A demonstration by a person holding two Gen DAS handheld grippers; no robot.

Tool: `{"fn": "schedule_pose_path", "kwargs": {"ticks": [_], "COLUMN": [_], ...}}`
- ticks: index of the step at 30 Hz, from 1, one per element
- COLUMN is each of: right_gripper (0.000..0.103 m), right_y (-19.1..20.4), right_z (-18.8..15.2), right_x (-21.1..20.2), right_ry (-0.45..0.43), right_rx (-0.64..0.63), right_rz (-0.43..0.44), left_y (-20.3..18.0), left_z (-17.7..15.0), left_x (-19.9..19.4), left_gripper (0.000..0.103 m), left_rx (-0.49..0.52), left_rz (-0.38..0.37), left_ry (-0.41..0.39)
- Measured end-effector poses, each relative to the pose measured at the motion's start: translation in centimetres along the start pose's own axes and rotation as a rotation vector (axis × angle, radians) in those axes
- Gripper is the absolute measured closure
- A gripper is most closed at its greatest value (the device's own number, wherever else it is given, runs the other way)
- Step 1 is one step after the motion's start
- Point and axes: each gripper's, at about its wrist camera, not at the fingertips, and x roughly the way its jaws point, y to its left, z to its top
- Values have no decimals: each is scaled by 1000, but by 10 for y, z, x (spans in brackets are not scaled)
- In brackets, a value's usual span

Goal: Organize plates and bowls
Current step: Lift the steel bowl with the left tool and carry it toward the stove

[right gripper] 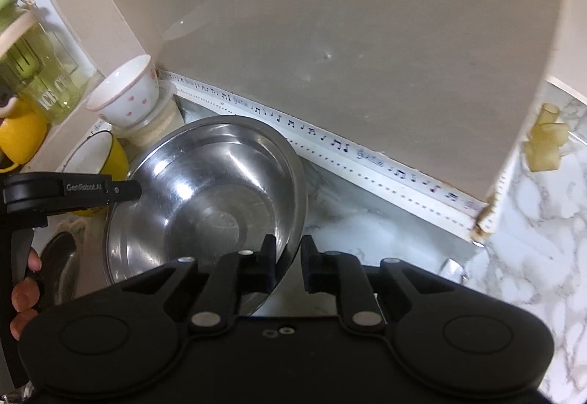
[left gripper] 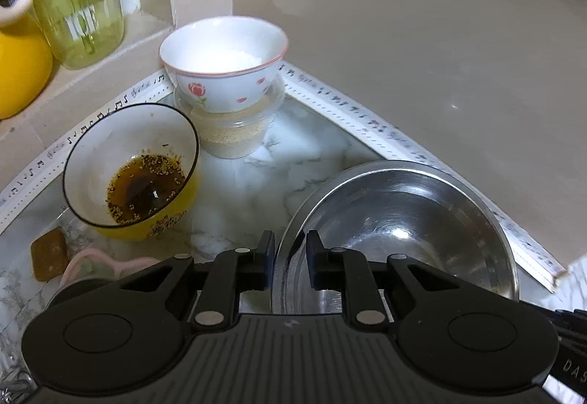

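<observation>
The steel bowl [right gripper: 205, 198] is held tilted over the marble desk [right gripper: 385, 231], its rim pinched by the left tool [left gripper: 290, 250] and the right tool [right gripper: 288, 253]. Behind, a yellow bowl [left gripper: 132, 169] of dark sauce is seen.

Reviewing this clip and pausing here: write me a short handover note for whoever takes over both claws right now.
Left claw: shut on the near-left rim of the steel mixing bowl.
Right claw: shut on the same bowl's opposite rim.
Bowl looks empty and is held tilted over the marble counter.
Yellow bowl with dark sauce sits on the counter to the left. White floral bowl rests on a clear lidded container in the corner.
Done: steel bowl gripped.
Left: set it down, then sort the other two bowls; carry the sauce bowl level.
</observation>
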Motion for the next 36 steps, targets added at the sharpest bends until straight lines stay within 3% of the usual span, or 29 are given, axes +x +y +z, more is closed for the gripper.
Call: {"fn": "schedule_pose_path", "kwargs": {"ticks": [11, 19, 26, 36], "right_gripper": [88, 89, 89, 89], "right_y": [-25, -69, -119, -197], "right_z": [-15, -40, -63, -93], "right_x": [-68, -124, -169, -212], "right_ry": [-45, -94, -124, -131], "right_rx": [7, 48, 97, 194], "right_rz": [9, -12, -69, -184], "left_y": [-45, -100, -161, -248], "left_z": [-23, -49, -75, -123], "left_x": [-75, -113, -123, -106], "left_gripper": [86, 86, 86, 86], "left_rx": [68, 152, 231, 348], "left_rz": [-46, -94, -167, -248], "left_ry": [-46, -59, -57, 17]}}
